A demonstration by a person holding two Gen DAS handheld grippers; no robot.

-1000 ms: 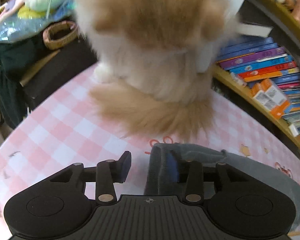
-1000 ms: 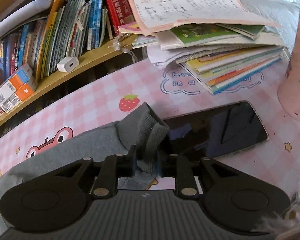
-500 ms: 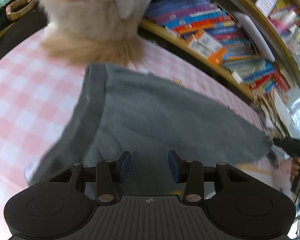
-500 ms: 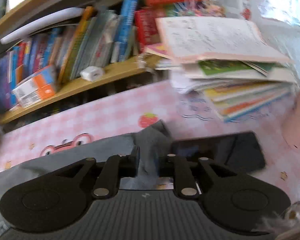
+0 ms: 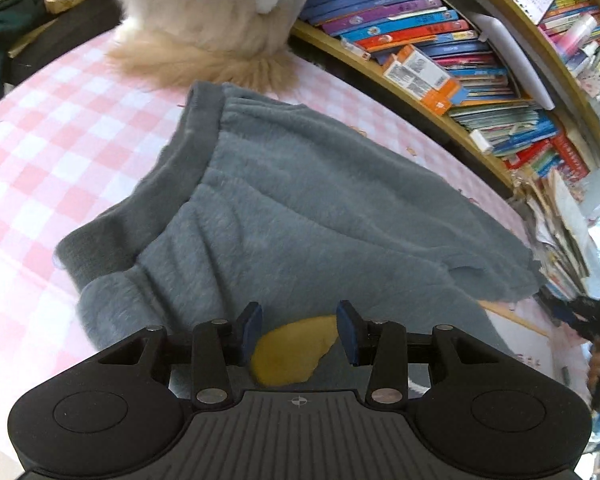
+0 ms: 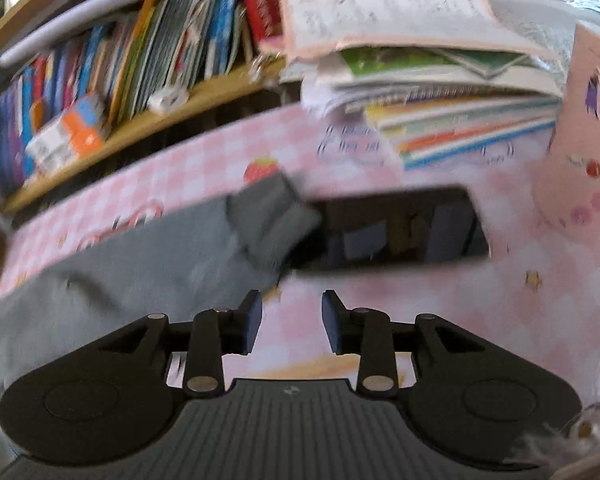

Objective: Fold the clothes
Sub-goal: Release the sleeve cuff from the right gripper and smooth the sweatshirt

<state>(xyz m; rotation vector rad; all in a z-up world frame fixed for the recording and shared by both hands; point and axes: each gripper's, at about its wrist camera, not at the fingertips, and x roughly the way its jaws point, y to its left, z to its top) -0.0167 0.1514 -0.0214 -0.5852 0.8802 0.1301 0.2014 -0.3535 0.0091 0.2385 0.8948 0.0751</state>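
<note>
Two hand-held grippers hover over the grey garment (image 5: 300, 208), which lies spread mid-frame on the pink checked table (image 5: 52, 152). The left hand-held gripper (image 5: 298, 330) stands apart, gripping nothing; the right hand-held gripper (image 6: 291, 324) is opening, empty, its cuff (image 6: 272, 216) lying beside a phone (image 6: 396, 228).

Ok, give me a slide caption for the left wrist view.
Left gripper, jaws apart, over a grey fleece garment spread on a pink checked tablecloth, a fluffy cat beyond it.

A fluffy cat (image 5: 220, 16) sat right at the sweater's (image 5: 300, 208) far edge, and a phone (image 6: 400, 228) plus stacked books (image 6: 440, 92) crowded the right; the checked worktop (image 5: 60, 140) on the left lay open.
</note>
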